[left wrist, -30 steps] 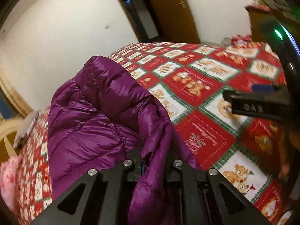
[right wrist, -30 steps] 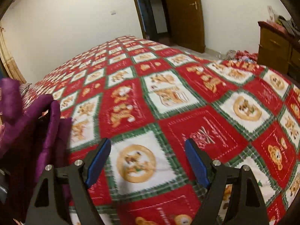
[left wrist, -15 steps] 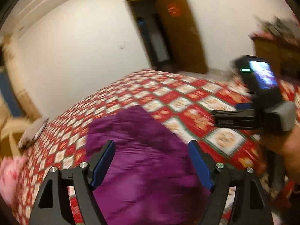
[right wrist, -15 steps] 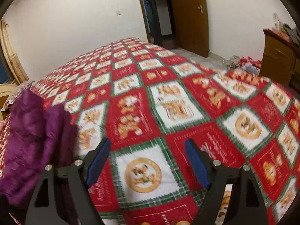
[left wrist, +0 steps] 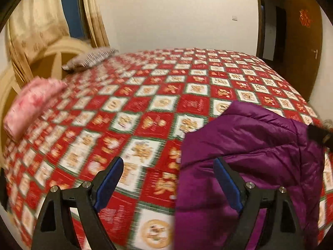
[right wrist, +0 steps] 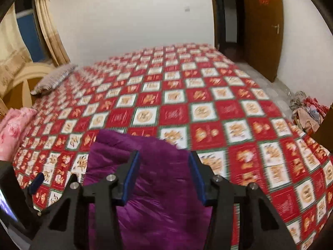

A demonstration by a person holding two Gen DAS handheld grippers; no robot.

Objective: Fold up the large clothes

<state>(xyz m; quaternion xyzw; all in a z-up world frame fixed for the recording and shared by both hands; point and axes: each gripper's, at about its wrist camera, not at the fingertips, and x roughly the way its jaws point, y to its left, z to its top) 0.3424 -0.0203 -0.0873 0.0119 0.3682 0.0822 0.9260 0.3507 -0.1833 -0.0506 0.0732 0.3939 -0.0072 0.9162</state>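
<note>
Lying in a bunched heap near the front edge of the bed is a purple quilted puffer jacket [right wrist: 149, 187] of shiny padded fabric, its stitched panels creased and folded over one another. From the left wrist camera the same jacket [left wrist: 260, 145] fills the lower right of the view.

The right gripper [right wrist: 164, 179], black with blue pads, hangs over the jacket. Its jaws are closing and stand about half apart, with purple fabric seen between them, but the pads do not appear to press on the cloth.

The left gripper [left wrist: 169, 184], of the same make, has jaws spreading wide. Its right-hand finger sits in front of the jacket's edge and its left-hand finger is over bare bedding; it holds nothing.

Under the jacket is a bedspread [right wrist: 208, 108] in a red, white and green checked pattern with small orange figures, covering the whole bed. At the far left of the bed lie a pink floral pillow [left wrist: 31, 104] and, further back, a grey striped pillow [left wrist: 91, 58], against a cream curved headboard [left wrist: 52, 52]. Beige curtains [left wrist: 37, 23] hang behind. A brown wooden door [right wrist: 264, 27] stands at the right, beside a plain white wall [right wrist: 135, 16].
</note>
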